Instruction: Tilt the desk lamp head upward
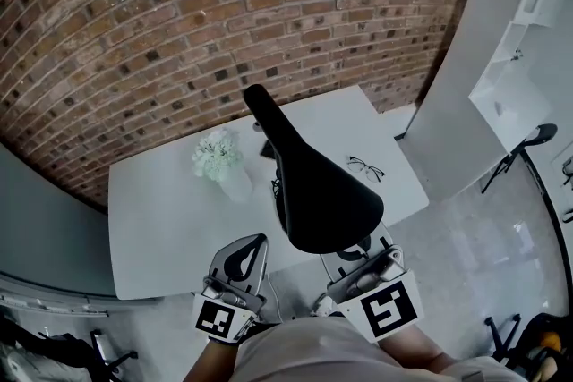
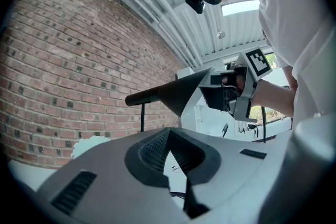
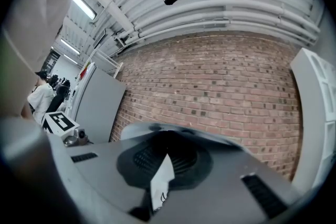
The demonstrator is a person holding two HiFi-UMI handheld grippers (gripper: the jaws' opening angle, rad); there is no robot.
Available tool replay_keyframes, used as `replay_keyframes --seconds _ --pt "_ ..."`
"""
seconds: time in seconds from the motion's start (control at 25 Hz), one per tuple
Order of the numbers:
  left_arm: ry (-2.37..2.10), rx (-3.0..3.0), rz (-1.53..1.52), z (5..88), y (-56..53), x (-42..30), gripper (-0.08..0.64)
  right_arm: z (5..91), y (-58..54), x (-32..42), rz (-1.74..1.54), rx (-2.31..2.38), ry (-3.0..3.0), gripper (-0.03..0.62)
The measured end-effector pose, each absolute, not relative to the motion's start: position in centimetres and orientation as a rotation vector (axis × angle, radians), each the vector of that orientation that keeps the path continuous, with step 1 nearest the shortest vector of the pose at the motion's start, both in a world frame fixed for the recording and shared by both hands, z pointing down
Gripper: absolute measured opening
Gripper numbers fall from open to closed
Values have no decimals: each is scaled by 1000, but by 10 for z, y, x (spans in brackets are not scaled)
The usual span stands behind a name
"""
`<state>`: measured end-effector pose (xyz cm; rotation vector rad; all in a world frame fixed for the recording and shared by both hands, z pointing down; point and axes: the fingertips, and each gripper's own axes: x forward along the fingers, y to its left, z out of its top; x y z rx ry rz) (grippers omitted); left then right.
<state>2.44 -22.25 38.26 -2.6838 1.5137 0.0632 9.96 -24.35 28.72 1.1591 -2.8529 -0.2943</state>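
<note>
Left gripper (image 1: 253, 243), right gripper (image 1: 363, 259) were pinched shut, empty, parked by black conical lamp head (image 1: 313, 183), likely to nudge it upward.

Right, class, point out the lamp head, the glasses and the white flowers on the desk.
lamp head (image 1: 327, 197): head view, middle of the black shade's top.
glasses (image 1: 366, 167): head view, the bridge between the lenses.
white flowers (image 1: 217, 154): head view, centre of the bunch of blooms.
</note>
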Motion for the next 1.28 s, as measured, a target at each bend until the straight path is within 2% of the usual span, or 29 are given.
replay_keyframes --seconds 0.56,1.28 --pt "1444 -2736 47 381 -217 40 4 287 -230 111 -311 1168 -2875 15" --pt "1462 -2779 65 402 -204 65 4 340 -207 136 -168 1110 -2841 15"
